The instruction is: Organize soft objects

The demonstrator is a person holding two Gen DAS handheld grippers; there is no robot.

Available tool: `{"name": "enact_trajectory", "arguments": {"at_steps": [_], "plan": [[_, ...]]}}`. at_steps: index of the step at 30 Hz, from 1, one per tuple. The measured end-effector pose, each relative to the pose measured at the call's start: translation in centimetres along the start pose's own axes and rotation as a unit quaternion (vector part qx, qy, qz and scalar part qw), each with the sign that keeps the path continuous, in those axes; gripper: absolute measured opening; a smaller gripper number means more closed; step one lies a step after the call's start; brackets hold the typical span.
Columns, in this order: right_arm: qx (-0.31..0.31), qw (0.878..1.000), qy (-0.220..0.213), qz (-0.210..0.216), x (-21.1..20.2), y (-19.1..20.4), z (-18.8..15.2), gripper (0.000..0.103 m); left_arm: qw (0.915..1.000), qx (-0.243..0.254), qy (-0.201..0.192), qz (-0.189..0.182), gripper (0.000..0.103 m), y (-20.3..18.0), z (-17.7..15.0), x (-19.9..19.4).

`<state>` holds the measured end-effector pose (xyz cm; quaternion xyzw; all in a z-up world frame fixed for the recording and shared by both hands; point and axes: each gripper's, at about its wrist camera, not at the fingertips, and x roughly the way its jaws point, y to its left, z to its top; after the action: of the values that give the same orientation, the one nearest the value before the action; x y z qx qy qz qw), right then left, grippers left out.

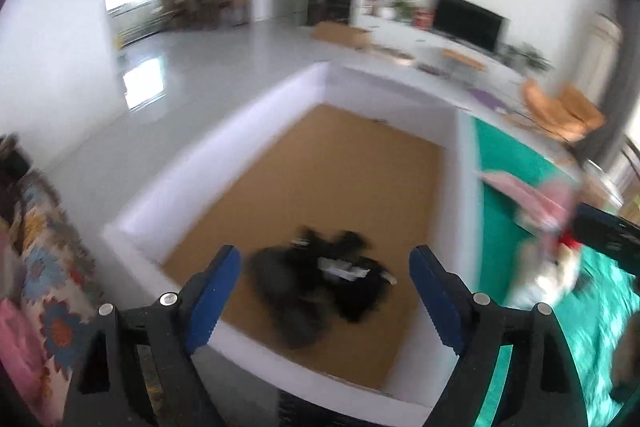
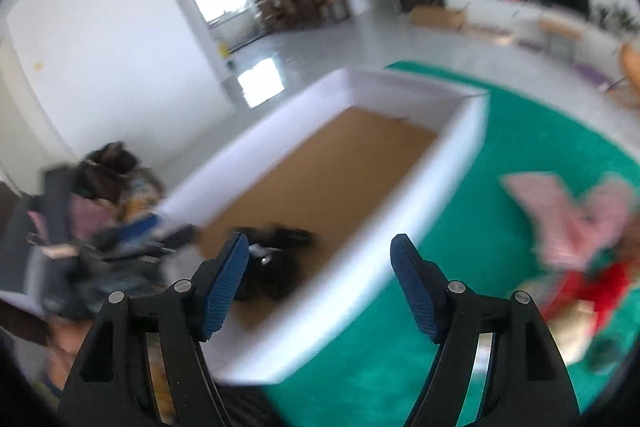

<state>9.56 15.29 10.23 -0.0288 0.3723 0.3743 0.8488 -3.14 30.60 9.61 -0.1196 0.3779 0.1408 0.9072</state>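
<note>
A large white-walled box (image 1: 192, 163) with a brown cardboard floor stands on a green rug (image 1: 512, 163). A black fluffy soft toy (image 1: 320, 291) lies on the box floor near its front wall. My left gripper (image 1: 325, 255) hovers open above it, with nothing between the blue pads. My right gripper (image 2: 320, 243) is also open and empty, over the right wall of the box (image 2: 400, 223), and the black toy (image 2: 276, 267) shows just past its left finger. On the rug (image 2: 500, 147) to the right lie a pink cloth (image 2: 568, 215) and a red and white plush (image 2: 592, 287). Both views are blurred.
A floral-patterned cushion or sofa (image 1: 44, 267) with pink fabric sits left of the box. Grey tiled floor stretches behind it. Far back are a cardboard carton (image 1: 340, 35), a TV (image 1: 468, 23) on a white unit and an orange chair (image 1: 560, 111).
</note>
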Motion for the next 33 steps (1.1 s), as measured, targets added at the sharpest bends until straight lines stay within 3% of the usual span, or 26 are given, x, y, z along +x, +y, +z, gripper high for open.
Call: {"name": "enact_trajectory", "arguments": {"at_steps": [2,3,6,8,11,13,15,17,20,23,26,30,33], "plan": [[-0.003,0.998,-0.008,-0.057,-2.2,-3.8,-3.5,0.076,0.9979,0.036,0.013,-0.051,0.086,-3.5,-1.2,-0.6],[-0.004,0.997,-0.009,-0.079,-2.9,-5.4,-4.8,0.076,0.9935,0.067,0.030,-0.087,0.086,-6.5,-2.4,-0.7],[-0.005,0.984,0.002,-0.179,-5.4,-11.3,-10.9,0.076,0.9761,0.149,0.086,-0.133,0.086,-13.9,-5.6,0.6],[0.008,0.972,0.031,-0.232,-6.6,-15.2,-14.7,0.076,0.9646,0.190,0.123,-0.135,0.086,-17.8,-7.4,2.6],[0.033,0.959,0.049,-0.276,-8.8,-19.5,-19.1,0.076,0.9433,0.246,0.191,-0.116,0.086,-22.6,-10.5,7.8],[0.047,0.954,0.055,-0.292,-9.5,-21.2,-21.1,0.076,0.9365,0.254,0.216,-0.108,0.086,-24.2,-11.5,10.8],[0.058,0.951,0.057,-0.299,-9.5,-22.3,-21.5,0.076,0.9379,0.251,0.218,-0.100,0.086,-25.8,-11.5,13.5],[0.064,0.948,0.054,-0.307,-9.7,-23.0,-22.1,0.076,0.9463,0.248,0.183,-0.097,0.090,-26.7,-11.0,14.4],[0.067,0.946,0.057,-0.311,-9.6,-23.7,-22.9,0.076,0.9553,0.227,0.163,-0.096,0.092,-27.8,-9.6,16.9],[0.078,0.946,0.053,-0.311,-9.8,-23.7,-23.1,0.081,0.9600,0.218,0.150,-0.091,0.102,-28.9,-8.1,19.0],[0.093,0.947,0.053,-0.303,-9.8,-24.1,-23.5,0.084,0.9642,0.211,0.131,-0.093,0.103,-30.1,-6.5,21.0],[0.113,0.949,0.052,-0.289,-9.7,-24.5,-23.6,0.085,0.9609,0.231,0.091,-0.124,0.103,-30.7,-5.4,22.6],[0.113,0.949,0.052,-0.291,-9.6,-24.5,-23.7,0.086,0.9557,0.243,0.089,-0.140,0.103,-29.7,-4.6,22.8]]}}
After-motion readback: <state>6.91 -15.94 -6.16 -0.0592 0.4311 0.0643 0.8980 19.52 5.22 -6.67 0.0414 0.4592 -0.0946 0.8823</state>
